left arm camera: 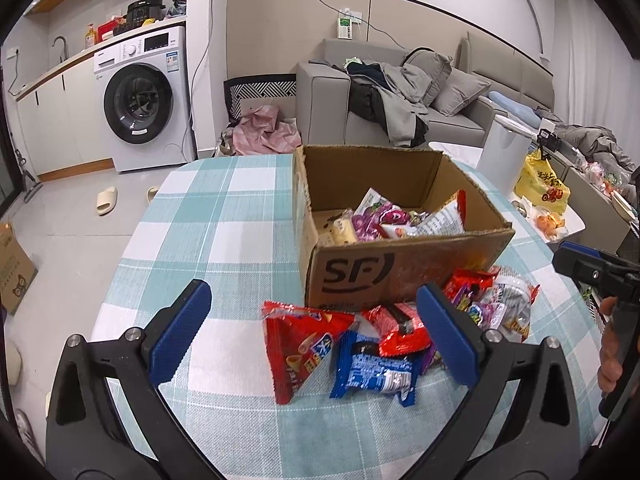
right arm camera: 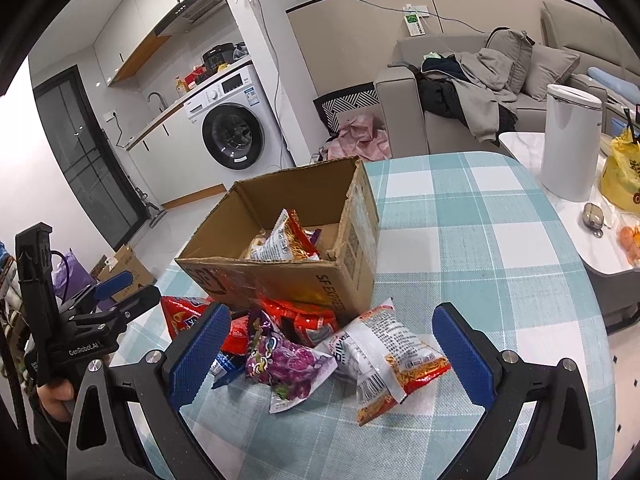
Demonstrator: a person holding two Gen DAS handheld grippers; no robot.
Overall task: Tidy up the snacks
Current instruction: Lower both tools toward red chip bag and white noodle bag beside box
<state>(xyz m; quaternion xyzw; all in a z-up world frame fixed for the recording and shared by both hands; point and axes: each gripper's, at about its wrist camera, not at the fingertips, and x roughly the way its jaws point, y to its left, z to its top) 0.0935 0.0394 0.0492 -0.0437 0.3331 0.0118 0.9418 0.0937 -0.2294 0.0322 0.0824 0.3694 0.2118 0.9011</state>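
Left gripper [left arm camera: 314, 330] is hanging spread wide, empty, above the near end of the snack pile; right gripper [right arm camera: 330, 346] is likewise splayed and holding nothing, over the other end. Loose packets are lying on the checked tablecloth [left arm camera: 224, 216], bunched against the front wall of the cardboard box [left arm camera: 400, 268], which is already holding several packets.

Risks, as I'm reading it:
- Packets are overlapping. Closing on the blue packet [left arm camera: 370, 368] is likely dragging the red-and-white one [left arm camera: 400, 330] lying across its top edge.
- Red triangular packet [left arm camera: 298, 344] is puffy and slick; a pinch on the inflated middle is probably squirting it out. Seam edge is looking safer.
- Both grippers are working the same small pile, so a collision is plausible if both go in together.
- The box looks light; a nudge could be shoving it back across the cloth.

View differences: left wrist view is showing the red triangular and blue packets clearly. Right wrist view is showing the purple grape packet [right arm camera: 286, 360] and the white-and-orange noodle packet [right arm camera: 384, 356] out front, mostly hidden from the left, plus a hand [right arm camera: 54, 394] gripping the left tool's handle.
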